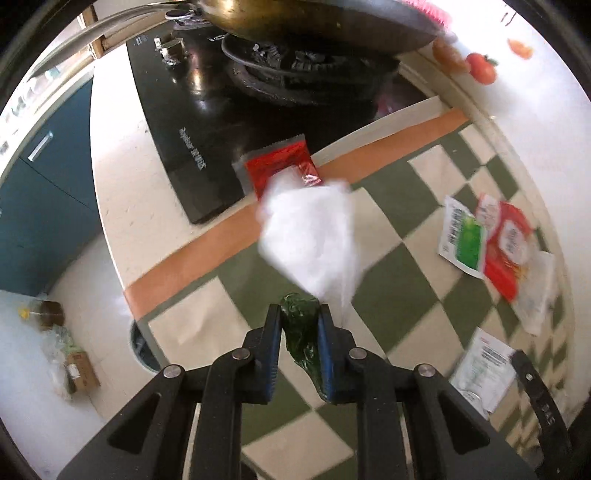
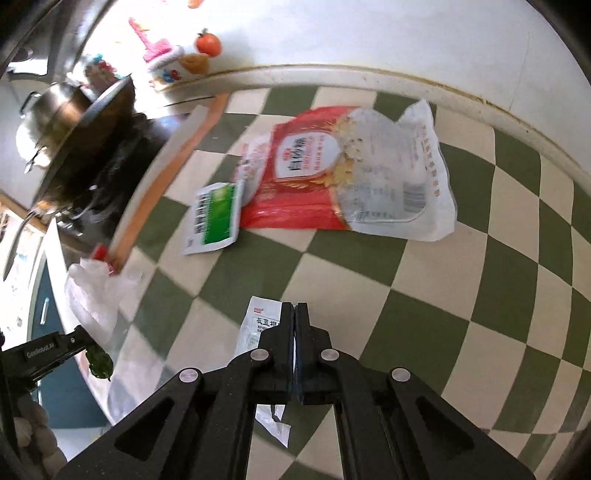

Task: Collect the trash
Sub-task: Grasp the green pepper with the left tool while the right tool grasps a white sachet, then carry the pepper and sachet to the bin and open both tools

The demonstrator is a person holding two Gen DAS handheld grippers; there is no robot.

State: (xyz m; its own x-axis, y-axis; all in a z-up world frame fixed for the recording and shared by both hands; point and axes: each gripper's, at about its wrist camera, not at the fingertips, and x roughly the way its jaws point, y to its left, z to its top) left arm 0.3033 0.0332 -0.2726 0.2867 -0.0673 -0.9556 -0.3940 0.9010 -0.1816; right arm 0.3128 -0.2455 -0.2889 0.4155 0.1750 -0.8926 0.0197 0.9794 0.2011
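Observation:
My left gripper (image 1: 300, 314) is shut on a crumpled dark green wrapper (image 1: 301, 332), with a white tissue (image 1: 310, 236) hanging at its tip, held above the checkered counter mat (image 1: 207, 317). Both show in the right wrist view, the wrapper (image 2: 99, 363) and the tissue (image 2: 96, 295). A red sachet (image 1: 284, 168) lies by the stove edge. A green-and-white sachet (image 2: 216, 218) and a large red-and-clear bag (image 2: 351, 173) lie on the mat. My right gripper (image 2: 295, 308) is shut and empty over a white sachet (image 2: 258, 328).
A black gas stove (image 1: 207, 122) with a wok (image 1: 314, 22) stands at the mat's left. A bin rim (image 1: 142, 350) shows below the counter edge. Toy vegetables (image 2: 208, 42) and a cup (image 2: 170, 70) sit against the back wall. Blue cabinets (image 1: 40, 192) stand beyond.

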